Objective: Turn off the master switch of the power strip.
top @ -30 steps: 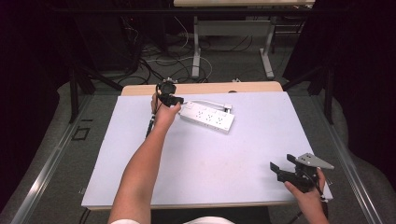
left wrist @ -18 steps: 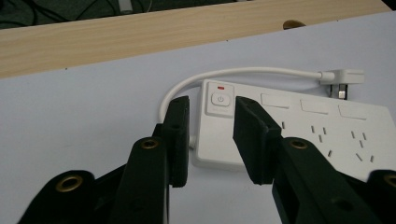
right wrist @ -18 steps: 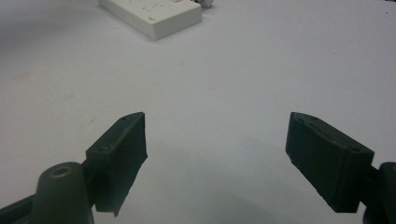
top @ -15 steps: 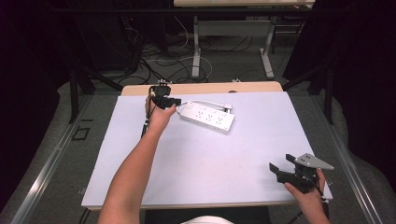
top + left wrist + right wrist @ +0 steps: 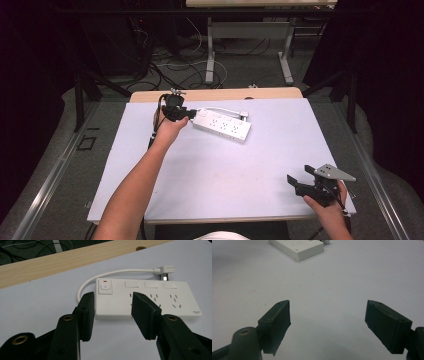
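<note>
Near the desk's (image 5: 210,200) far edge the strip (image 5: 222,125) is left lying, just released by the left claw (image 5: 112,306), whose jaws have just been opening, while the right claw (image 5: 327,320) is held wide and empty.

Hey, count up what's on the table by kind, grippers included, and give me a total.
Power strip, white, with its own cord and plug: 1
Handheld grippers, black: 2, the left gripper and the right gripper
Total: 3
</note>
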`<act>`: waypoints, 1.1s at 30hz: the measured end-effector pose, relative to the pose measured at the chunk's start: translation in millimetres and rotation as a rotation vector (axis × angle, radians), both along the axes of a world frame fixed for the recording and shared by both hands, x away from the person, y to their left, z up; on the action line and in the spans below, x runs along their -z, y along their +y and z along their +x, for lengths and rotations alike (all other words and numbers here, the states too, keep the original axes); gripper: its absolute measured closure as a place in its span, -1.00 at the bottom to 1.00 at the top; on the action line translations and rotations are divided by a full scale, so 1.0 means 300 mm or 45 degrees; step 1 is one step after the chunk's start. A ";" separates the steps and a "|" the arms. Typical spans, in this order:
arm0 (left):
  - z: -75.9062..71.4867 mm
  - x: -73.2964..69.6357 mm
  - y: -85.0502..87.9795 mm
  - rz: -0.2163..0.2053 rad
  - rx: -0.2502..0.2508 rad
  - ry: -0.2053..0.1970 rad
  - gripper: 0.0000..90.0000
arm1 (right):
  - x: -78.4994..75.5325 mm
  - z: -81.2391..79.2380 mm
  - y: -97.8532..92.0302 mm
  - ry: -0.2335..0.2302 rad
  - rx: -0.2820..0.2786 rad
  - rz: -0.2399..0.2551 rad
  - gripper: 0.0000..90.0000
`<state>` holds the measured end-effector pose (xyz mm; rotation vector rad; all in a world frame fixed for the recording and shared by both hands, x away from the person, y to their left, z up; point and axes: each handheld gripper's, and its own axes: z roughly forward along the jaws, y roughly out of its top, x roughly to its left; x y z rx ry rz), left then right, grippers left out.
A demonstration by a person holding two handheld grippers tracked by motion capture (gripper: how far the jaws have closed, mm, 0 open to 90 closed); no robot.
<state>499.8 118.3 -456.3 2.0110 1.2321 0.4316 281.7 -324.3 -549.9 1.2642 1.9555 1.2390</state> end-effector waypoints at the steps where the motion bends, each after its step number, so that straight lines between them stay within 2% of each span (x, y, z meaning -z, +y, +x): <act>1: -0.006 -0.003 -0.003 0.007 0.011 -0.006 0.17 | 0.000 -0.001 0.005 0.000 0.004 0.012 -0.56; 3: -0.022 -0.008 -0.011 0.003 0.030 -0.015 0.08 | 0.001 0.001 0.008 -0.011 0.003 0.023 -0.56; 7: -0.059 -0.022 -0.018 -0.015 0.065 -0.033 -0.01 | 0.001 0.000 0.005 0.007 0.006 0.013 -0.56; 11: -0.086 -0.034 -0.018 -0.022 0.106 -0.042 -0.04 | 0.001 0.000 0.009 -0.011 0.009 0.025 -0.56; 14: -0.104 -0.041 -0.013 -0.055 0.119 -0.076 -0.08 | -0.002 -0.003 0.007 -0.007 0.003 0.028 -0.56; 15: -0.111 -0.046 -0.011 -0.056 0.123 -0.075 -0.10 | -0.001 -0.001 0.003 -0.015 -0.002 0.017 -0.56; 16: -0.117 -0.050 -0.007 -0.048 0.130 -0.083 -0.10 | -0.003 -0.004 0.002 0.002 0.003 0.007 -0.56; 19: -0.135 -0.056 0.003 -0.060 0.152 -0.106 -0.11 | -0.001 -0.002 0.001 -0.002 0.007 0.010 -0.56; 24: -0.171 -0.058 0.024 -0.102 0.152 -0.110 -0.16 | -0.003 -0.003 0.002 0.000 0.009 0.016 -0.56; 30: -0.207 -0.047 0.044 -0.101 0.148 -0.113 -0.28 | -0.004 -0.004 0.003 -0.011 0.010 0.020 -0.56; 33: -0.222 -0.040 0.056 -0.084 0.139 -0.117 -0.37 | -0.002 -0.003 0.005 -0.009 0.010 0.023 -0.56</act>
